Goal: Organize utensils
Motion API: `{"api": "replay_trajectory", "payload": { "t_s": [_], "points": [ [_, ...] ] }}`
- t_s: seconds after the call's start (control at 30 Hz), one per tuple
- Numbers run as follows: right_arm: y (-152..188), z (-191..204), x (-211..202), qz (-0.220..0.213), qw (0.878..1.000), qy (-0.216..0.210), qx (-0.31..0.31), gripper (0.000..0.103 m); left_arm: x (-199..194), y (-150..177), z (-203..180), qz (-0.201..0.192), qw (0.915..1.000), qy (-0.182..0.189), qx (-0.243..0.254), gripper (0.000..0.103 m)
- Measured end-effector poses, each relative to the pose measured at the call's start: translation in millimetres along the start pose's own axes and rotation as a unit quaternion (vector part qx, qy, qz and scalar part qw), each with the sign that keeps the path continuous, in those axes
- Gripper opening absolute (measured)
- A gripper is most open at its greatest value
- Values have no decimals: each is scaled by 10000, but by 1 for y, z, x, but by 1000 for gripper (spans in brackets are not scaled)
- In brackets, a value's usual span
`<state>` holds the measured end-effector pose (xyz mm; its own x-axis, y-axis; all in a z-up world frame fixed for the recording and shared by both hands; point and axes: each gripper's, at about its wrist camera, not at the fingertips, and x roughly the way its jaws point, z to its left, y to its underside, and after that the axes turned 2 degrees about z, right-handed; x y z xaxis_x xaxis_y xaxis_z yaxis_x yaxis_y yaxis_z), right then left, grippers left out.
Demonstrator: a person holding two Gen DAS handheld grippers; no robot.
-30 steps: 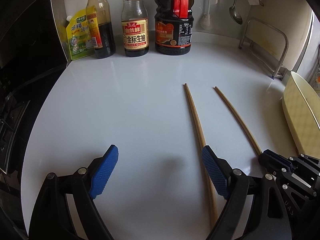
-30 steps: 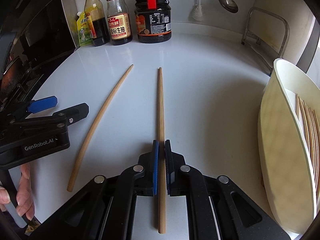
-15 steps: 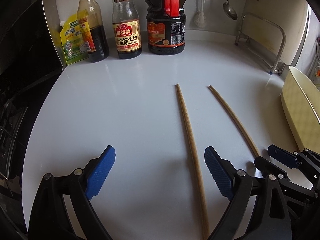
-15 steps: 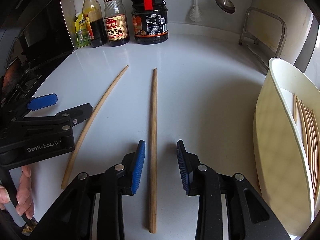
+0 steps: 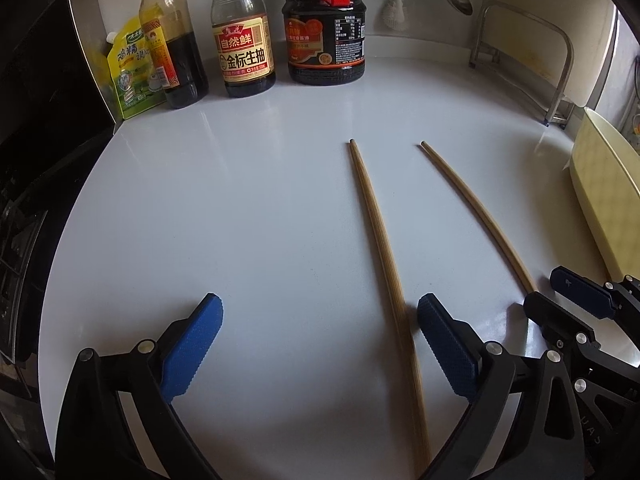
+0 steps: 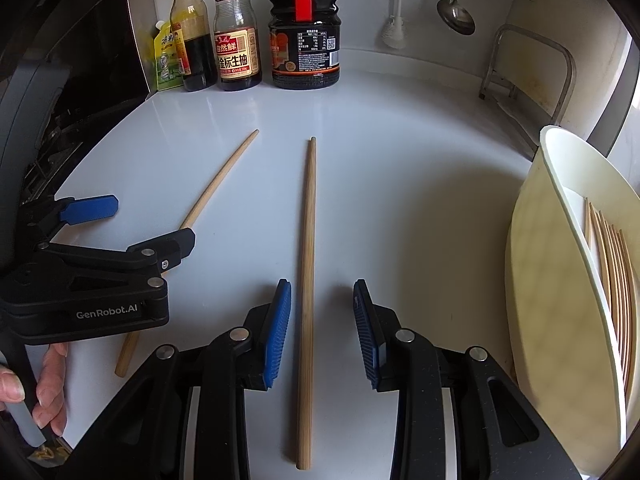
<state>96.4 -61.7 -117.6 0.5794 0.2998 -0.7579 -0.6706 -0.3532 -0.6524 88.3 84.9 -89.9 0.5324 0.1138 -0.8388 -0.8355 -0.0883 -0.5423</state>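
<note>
Right gripper (image 6: pixel 322 320) is partly open around a thin, round wooden chopstick (image 6: pixel 307 240), not touching it. Left gripper (image 5: pixel 320 344) is opening wide, holding nothing; another chopstick (image 5: pixel 384 264) lies by its right pad.

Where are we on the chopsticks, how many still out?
Done: several chopsticks lie in the cream tray. In hand: nothing; right gripper is open around one chopstick, left gripper is opening beside the other chopstick. Left: both on the counter.

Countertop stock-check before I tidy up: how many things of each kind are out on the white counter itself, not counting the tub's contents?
Loose wooden chopsticks: 2
Dark sauce bottles: 3
Yellow-green seasoning pouch: 1
Cream plastic tub: 1
Total: 7
</note>
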Motion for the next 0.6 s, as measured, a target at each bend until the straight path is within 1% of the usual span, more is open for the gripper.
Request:
{"api": "replay_trajectory", "payload": {
  "t_s": [0.07,0.1,0.13,0.17,0.2,0.23,0.27,0.3,0.33,0.4,0.43,0.47,0.6],
  "points": [
    [-1,2,1,-9,10000,14,-60,30,0,1,0,-19,10000,61,-19,96],
    [-1,3,1,-13,10000,15,-90,27,0,1,0,-25,10000,90,-27,96],
    [-1,5,1,-12,9999,3,-132,22,0,1,-1,-32,9999,96,-8,96],
    [-2,8,1,-13,9998,-15,-194,19,1,0,-2,-30,9999,134,21,94],
    [-2,10,1,-19,9997,4,-253,12,1,0,-2,-38,9997,232,47,89],
    [-2,12,1,-22,9995,38,-299,8,0,0,-2,-50,9995,317,68,86],
    [-3,13,1,-20,9994,50,-332,6,-1,0,-4,-92,9993,338,96,78],
    [-3,14,2,-17,9994,57,-334,6,-3,1,-5,-149,9991,371,136,67],
    [-3,14,2,-19,9995,63,-319,6,-5,2,-7,-199,9989,387,164,60],
    [-4,13,2,-35,9996,56,-263,6,-9,3,-10,-272,9984,443,210,24],
    [-4,12,2,-43,9997,53,-218,6,-10,4,-11,-287,9982,468,222,15],
    [-4,11,2,-51,9998,65,-166,6,-11,4,-11,-286,9981,498,207,7],
    [-5,8,-1,-106,9999,39,63,6,-13,5,-4,-220,9973,700,105,7]
  ]
}}
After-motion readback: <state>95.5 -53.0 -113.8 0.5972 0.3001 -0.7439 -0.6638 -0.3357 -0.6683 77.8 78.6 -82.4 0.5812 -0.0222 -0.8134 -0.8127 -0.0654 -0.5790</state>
